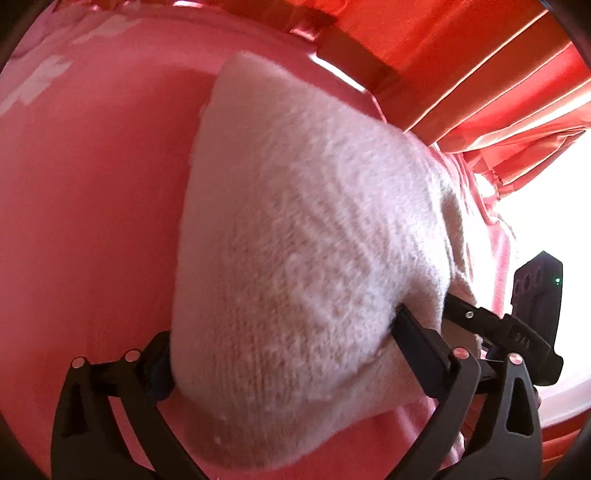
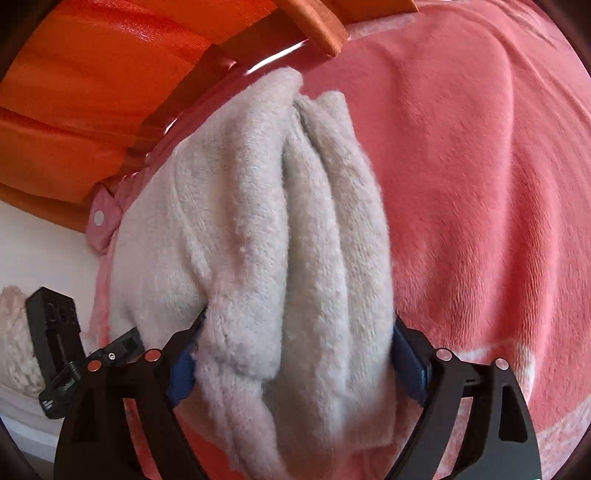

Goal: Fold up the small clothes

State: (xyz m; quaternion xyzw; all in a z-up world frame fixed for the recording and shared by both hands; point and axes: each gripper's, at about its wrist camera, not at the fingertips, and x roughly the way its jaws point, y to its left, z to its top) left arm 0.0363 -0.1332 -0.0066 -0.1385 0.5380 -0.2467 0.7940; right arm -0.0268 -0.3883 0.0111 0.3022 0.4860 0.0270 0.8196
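Item: small fleecy garment [image 1: 303,236], off-white, bunched in thick folds. Location: raised over the pink blanket [image 1: 92,206], held between both tools, near the bed's wooden edge.

Left hand-held gripper [image 1: 284,343]: jaws set fairly wide, clamped on one end of the garment, the cloth filling the gap between them. Right hand-held gripper [image 2: 295,354]: likewise closed on a thick roll of several layers; blue pads [image 2: 408,363] press into the pile.

Risks, as judged:
- Grip takes bulk, not a clean edge; the outer layers may slide free and the fold fall open.
- Plush on plush: the garment may drag or cling on the blanket when laid, rucking both.
- The two tools sit close together; the other tool's fingers show at each view's margin, so they could knock together.
- Garment lies near the bed edge; a dropped end could hang over it.

Surface: bed with soft pink blanket, pale pattern at its borders. Room: orange wooden frame [image 2: 317,26] at far side; strong daylight, washed out white.
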